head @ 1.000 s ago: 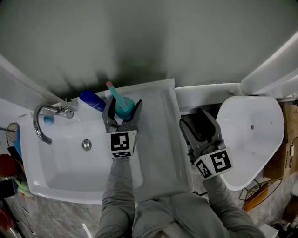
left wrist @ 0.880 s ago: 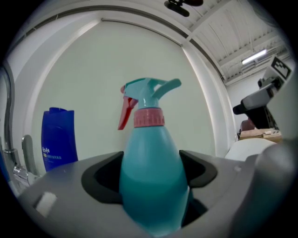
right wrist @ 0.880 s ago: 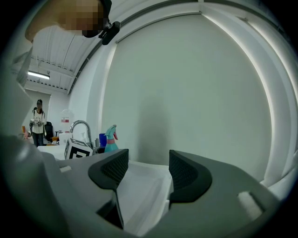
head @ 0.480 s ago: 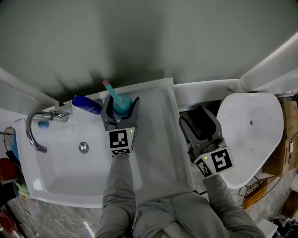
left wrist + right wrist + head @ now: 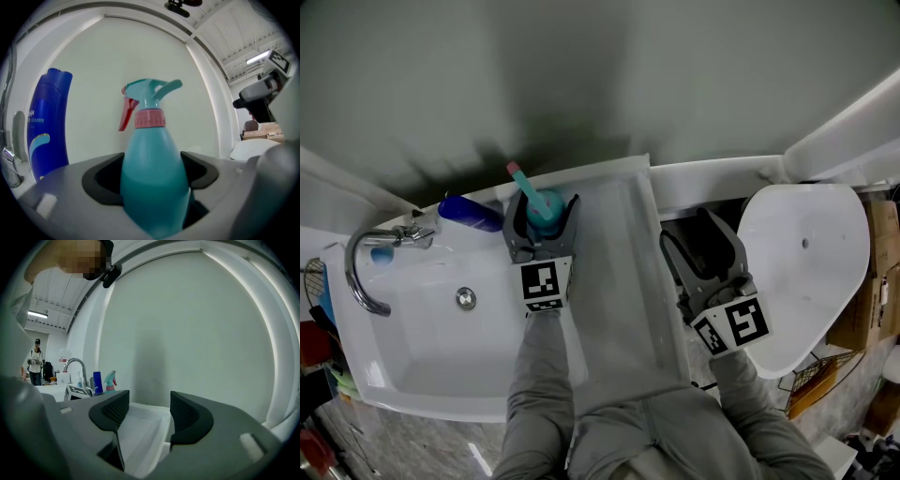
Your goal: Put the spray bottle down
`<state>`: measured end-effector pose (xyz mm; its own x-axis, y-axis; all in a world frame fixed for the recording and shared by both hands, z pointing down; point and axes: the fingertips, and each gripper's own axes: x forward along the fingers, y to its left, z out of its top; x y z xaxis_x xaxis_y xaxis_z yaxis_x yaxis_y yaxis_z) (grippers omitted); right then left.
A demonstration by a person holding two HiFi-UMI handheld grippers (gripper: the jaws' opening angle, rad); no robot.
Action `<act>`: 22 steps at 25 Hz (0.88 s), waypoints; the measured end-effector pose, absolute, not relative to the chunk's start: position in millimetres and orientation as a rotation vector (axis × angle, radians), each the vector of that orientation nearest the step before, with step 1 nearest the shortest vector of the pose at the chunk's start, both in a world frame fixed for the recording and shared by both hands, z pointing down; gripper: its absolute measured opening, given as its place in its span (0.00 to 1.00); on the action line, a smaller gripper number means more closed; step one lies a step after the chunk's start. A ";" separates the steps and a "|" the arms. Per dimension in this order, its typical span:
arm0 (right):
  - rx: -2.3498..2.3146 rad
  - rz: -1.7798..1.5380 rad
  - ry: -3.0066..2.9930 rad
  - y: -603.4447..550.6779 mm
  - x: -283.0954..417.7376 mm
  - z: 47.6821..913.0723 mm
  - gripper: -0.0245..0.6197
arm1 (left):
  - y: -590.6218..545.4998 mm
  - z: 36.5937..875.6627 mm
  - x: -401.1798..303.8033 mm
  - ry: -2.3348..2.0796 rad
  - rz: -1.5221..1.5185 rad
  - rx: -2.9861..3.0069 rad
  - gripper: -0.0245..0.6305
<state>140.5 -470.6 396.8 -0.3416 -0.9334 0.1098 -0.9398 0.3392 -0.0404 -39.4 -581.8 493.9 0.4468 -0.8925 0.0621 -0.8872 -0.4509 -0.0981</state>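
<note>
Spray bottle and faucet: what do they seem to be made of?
Spray bottle: likely plastic, with a teal, seemingly translucent body of soft sheen, an opaque pink collar and a red trigger. Faucet: apparently polished, chrome-like metal; its curved spout shows bright, mirror-like highlights.

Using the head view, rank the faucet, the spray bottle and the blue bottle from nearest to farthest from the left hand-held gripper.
1. Spray bottle: between the jaws of the left hand-held gripper, at the back of the sink.
2. Blue bottle: just to the left, on the back rim.
3. Faucet: farthest left, arching over the basin.
</note>
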 end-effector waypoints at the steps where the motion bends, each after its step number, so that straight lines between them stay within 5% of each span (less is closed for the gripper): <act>1: 1.763 0.148 -2.513 -471.2 141.0 397.2 0.46 | -582.4 494.4 -39.9 1.620 -0.161 -2.627 0.68; 22: 1.746 0.136 -2.524 -477.5 132.4 394.8 0.46 | -583.1 499.3 -38.2 1.556 -0.184 -2.667 0.69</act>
